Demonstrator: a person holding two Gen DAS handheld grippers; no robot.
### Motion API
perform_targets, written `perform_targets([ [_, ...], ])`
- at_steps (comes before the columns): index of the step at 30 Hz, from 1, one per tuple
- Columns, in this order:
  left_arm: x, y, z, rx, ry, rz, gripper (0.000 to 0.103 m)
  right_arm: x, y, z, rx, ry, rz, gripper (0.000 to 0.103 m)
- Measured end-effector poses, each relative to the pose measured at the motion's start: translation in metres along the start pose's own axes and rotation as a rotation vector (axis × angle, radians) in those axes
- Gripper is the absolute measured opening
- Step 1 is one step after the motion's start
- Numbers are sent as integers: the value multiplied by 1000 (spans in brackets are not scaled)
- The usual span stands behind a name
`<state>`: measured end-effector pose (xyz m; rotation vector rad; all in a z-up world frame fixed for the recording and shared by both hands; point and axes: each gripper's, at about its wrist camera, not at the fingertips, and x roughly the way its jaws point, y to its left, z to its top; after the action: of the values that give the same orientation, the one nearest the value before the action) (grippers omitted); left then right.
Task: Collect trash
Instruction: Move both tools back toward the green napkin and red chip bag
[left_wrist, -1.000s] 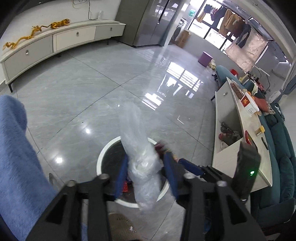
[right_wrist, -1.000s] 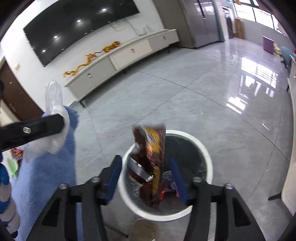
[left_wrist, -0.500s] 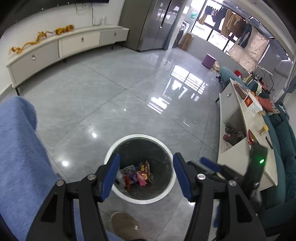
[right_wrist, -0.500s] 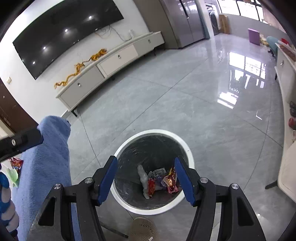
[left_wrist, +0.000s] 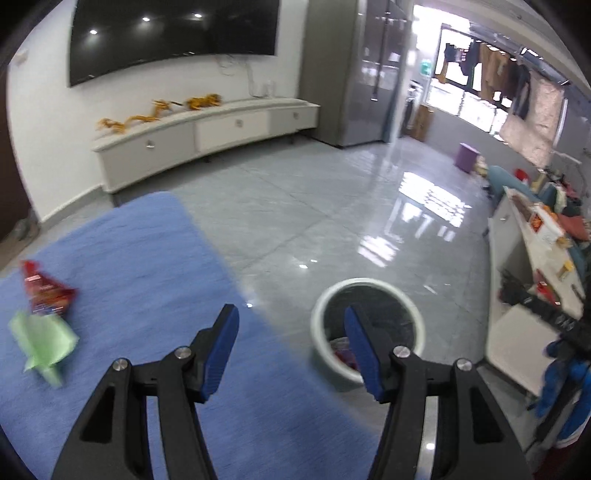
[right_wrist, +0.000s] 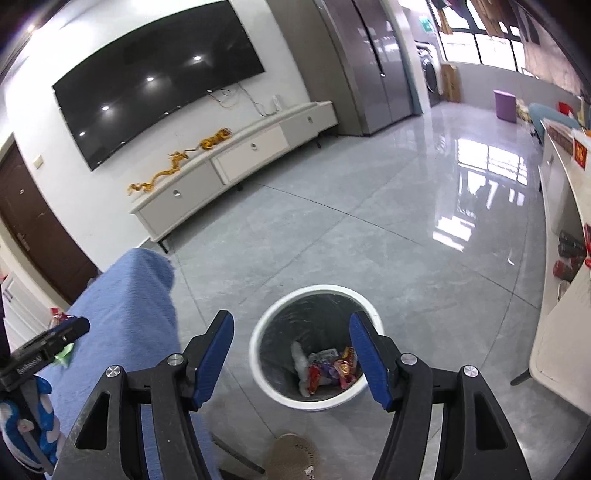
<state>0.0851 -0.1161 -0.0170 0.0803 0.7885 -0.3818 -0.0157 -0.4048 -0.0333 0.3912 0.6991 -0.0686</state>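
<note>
Left gripper (left_wrist: 290, 325) empty, right gripper (right_wrist: 291, 330) empty above bin (right_wrist: 266, 332)

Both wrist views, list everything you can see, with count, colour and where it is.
Bin: one, white rim, dark liner, on floor; wrappers inside.
Blue cloth: one, covering surface left of bin.
Red wrapper: one, on the cloth.
Green paper: one, beside red wrapper.
TV: one, black, on wall.
Cabinet: one, white, under TV, gold ornaments on top.
Slipper: one, beige, near bin.
Left gripper: black, blue pads, open, empty.
Right gripper: same, open, empty, over bin.
</note>
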Motion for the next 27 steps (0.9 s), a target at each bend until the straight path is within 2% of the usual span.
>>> perform_targets([
  [4, -27, 37, -17, -45, -1, 68, 58, -3, 30, -5, -38, 20, 54, 64],
  [13, -98, 108, -59, -166, -113, 268, 58, 4, 117, -21, -205, 76, 132, 67],
  [20, -116, 153, -82, -251, -135, 325, 58, 15, 179, -39, -310, 118, 163, 70],
  [27, -130, 184, -105, -318, -148, 330, 58, 20, 219, -54, -383, 142, 180, 70],
])
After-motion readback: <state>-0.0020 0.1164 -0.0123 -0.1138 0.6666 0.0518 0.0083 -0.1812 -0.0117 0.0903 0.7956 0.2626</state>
